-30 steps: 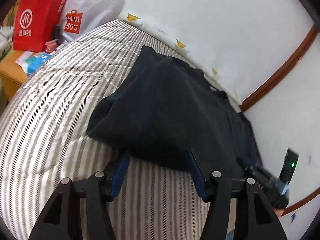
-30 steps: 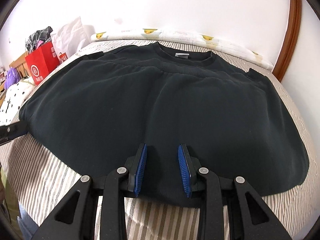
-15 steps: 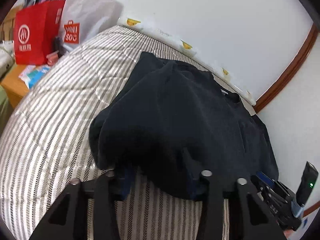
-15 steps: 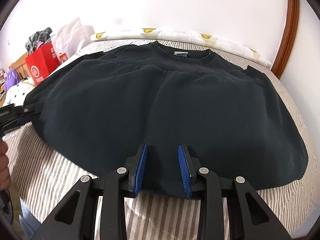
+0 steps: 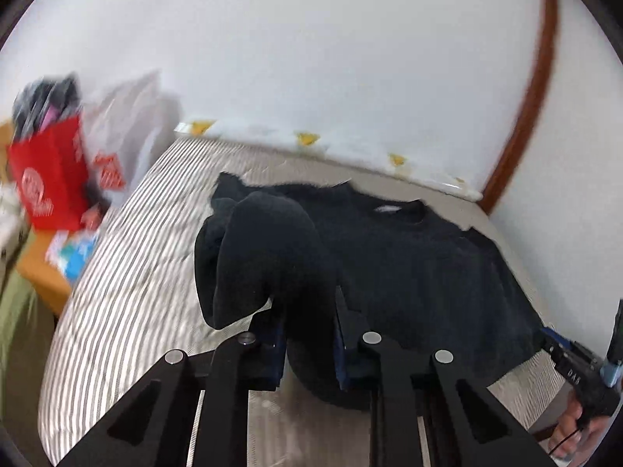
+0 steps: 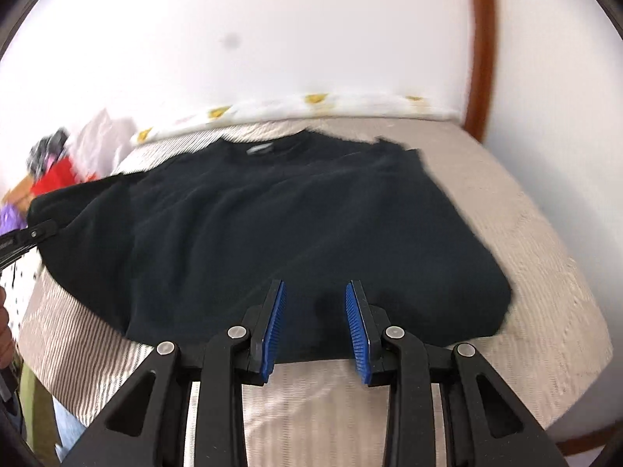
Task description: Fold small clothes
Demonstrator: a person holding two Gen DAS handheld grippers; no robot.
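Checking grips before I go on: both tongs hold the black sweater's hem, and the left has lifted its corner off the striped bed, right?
Only partly. The right tongs are open, straddling the hem of the sweater without pinching it, as the right wrist view shows. The left tongs do hold a lifted corner.

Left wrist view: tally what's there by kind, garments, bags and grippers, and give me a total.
Black sweatshirt: 1
Bags: 2, red bag, white bag
Grippers: 2, left gripper clamping the sweatshirt, right gripper at its hem
Total: 5

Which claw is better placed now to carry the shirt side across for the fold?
Left. The left claw already grips the lifted side of the black shirt; the right claw looks open at the hem.
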